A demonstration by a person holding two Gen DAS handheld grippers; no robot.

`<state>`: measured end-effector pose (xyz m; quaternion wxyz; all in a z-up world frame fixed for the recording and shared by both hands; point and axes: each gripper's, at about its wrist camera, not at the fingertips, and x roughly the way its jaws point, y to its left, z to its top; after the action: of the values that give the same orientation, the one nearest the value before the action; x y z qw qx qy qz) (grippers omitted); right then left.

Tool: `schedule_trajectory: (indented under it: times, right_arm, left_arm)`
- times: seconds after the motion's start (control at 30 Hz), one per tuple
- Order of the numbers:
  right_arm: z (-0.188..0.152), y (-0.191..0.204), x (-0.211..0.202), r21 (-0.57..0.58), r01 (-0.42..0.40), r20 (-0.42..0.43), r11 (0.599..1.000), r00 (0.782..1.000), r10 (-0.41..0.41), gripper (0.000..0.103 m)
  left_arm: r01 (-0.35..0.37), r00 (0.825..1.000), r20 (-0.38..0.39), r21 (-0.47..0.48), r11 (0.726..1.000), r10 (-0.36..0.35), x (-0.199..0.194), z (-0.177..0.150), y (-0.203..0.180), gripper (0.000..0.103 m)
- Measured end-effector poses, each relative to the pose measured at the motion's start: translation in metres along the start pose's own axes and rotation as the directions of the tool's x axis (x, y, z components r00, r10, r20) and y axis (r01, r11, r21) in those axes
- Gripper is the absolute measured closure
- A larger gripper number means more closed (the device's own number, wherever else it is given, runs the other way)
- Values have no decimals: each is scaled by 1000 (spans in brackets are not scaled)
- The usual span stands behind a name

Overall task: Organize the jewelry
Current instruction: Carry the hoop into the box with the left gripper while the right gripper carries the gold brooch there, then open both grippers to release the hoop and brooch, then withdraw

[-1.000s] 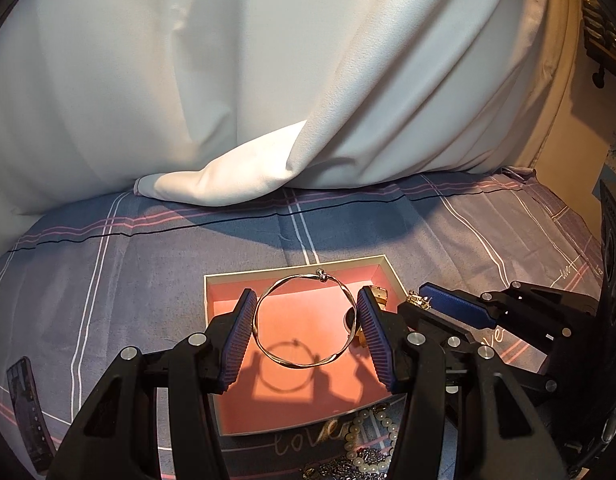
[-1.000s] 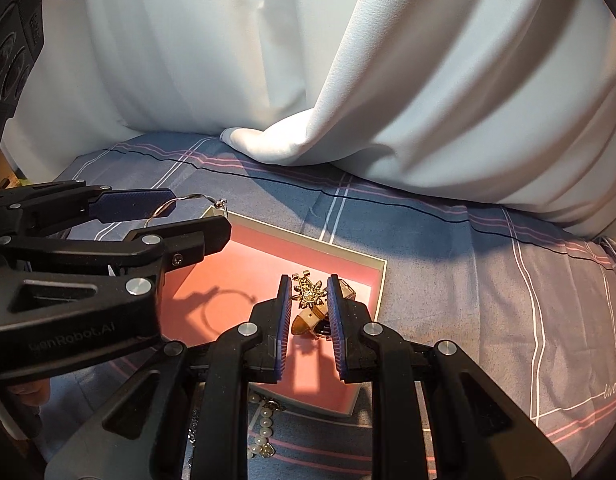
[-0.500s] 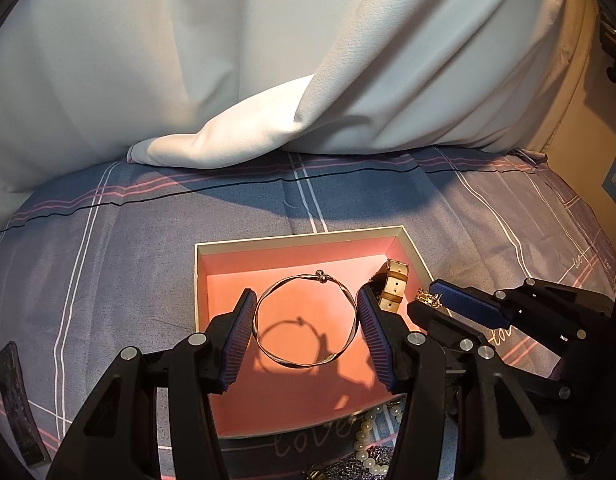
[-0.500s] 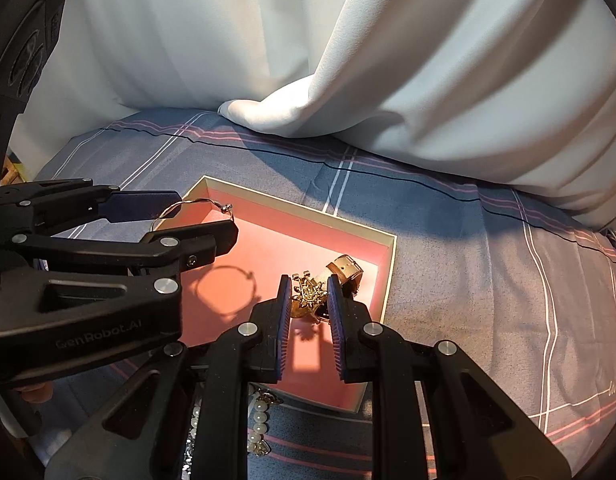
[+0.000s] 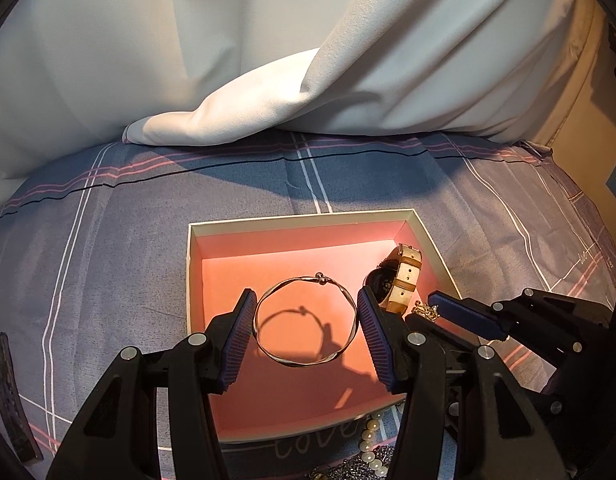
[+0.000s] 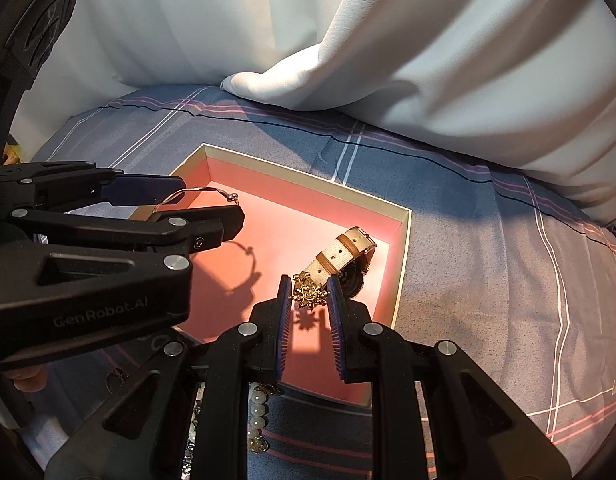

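An open box with a pink lining sits on the bed. My left gripper is shut on a thin silver bangle and holds it above the box floor. My right gripper is shut on a small gold brooch above the box's right side. A watch with a beige strap lies in the box by the right wall.
A pearl string and dark beaded jewelry lie on the plaid sheet in front of the box. A dark strap lies at the left. White bedding is piled behind.
Both grippers have moved forward over the box with their pieces still held. The watch in the box has come into full view.
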<state>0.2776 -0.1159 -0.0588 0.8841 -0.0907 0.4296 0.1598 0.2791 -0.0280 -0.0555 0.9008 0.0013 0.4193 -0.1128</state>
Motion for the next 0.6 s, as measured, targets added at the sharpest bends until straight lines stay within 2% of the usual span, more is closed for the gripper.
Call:
schedule_trajectory:
  times: [0.13,0.17,0.2,0.27,0.3,0.43,0.6]
  right_arm:
    - [-3,-1,0,-7,27,-2,1000,1000,-27,82]
    - [-3,-2,-2,-6,45,2,999,999,-45,71]
    - [-4,-3,-4,-4,66,15,998,998,-66,45]
    - [-4,-4,-14,-7,99,58,995,993,-98,23]
    - [-4,-5,-17,-8,102,64,995,993,-102,23]
    - [-6,-8,-29,2,111,83,994,990,-111,23]
    - [-21,-12,-46,26,104,99,994,989,-106,23]
  left_arm:
    - [3,1000,5,-11,1000,-3,-4,2,3,48]
    - [5,1000,9,-10,1000,-5,-6,3,3,39]
    - [7,1000,17,-12,1000,-7,-9,4,4,26]
    - [25,998,50,-25,999,-24,-19,6,5,16]
    - [31,998,63,-30,999,-29,-24,7,6,13]
    - [40,994,101,-25,999,-38,-43,8,7,11]
    - [44,991,126,-3,999,-43,-62,-10,7,7]
